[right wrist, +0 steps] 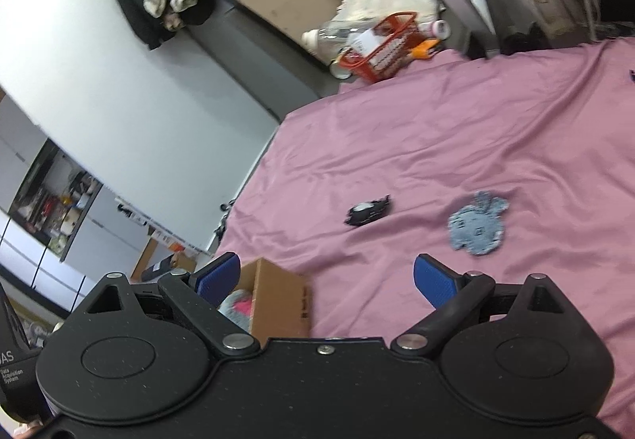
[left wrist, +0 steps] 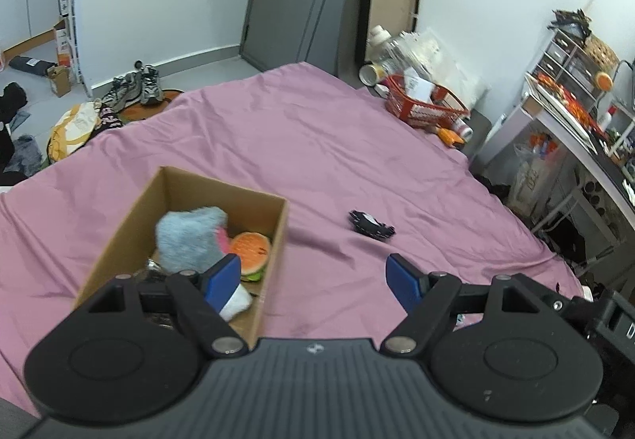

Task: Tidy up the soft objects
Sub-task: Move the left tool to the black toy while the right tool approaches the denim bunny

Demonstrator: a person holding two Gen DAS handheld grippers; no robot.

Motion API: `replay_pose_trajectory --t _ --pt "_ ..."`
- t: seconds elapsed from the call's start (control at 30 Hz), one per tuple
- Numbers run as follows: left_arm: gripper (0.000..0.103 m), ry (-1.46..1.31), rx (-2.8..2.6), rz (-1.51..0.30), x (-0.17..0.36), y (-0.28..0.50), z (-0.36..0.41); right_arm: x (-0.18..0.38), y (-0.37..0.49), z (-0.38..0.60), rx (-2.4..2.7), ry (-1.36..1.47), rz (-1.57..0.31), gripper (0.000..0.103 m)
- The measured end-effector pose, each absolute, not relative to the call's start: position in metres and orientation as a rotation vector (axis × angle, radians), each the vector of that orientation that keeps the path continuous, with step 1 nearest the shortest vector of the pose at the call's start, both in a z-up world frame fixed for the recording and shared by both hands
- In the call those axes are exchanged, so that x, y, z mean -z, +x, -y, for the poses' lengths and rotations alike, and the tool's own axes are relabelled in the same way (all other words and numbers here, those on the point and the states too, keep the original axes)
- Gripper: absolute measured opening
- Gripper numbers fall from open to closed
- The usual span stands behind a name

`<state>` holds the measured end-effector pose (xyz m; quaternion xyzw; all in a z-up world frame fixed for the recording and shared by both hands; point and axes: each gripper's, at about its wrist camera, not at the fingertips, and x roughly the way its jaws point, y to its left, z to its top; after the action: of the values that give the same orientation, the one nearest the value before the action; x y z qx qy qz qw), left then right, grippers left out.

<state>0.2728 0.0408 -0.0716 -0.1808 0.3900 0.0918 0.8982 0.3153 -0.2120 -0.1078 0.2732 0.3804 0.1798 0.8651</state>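
**Both claws spread, nothing gripped**

Left claw (left wrist: 313, 276) over the bed (left wrist: 317, 145): cardboard box (left wrist: 274, 236) with blue plush (left wrist: 186, 236) just left, black toy (left wrist: 371, 223) ahead. Right claw (right wrist: 327, 276): denim plush (right wrist: 478, 229) ahead-right, box lower-left.

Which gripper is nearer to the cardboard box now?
Left. The left gripper hangs over the cardboard box, one finger above its contents; the right gripper is beside it, over the sheet.

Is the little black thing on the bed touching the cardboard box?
Apart. The left wrist view shows pink sheet between the black thing and the cardboard box.
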Motion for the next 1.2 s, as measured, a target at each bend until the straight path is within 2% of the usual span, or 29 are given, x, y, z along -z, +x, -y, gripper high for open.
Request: replay_pose_trajectory --t 0.63,1.2 --pt "0.079 -0.343 -0.133 -0.846 0.089 0.325 0.016 0.129 0.341 0.272 -0.235 0.664 -0.811 0.095" --pt "0.079 -0.343 -0.108 -0.915 0.127 0.384 0.035 0.174 0.373 0.293 -0.099 0.739 -0.899 0.095"
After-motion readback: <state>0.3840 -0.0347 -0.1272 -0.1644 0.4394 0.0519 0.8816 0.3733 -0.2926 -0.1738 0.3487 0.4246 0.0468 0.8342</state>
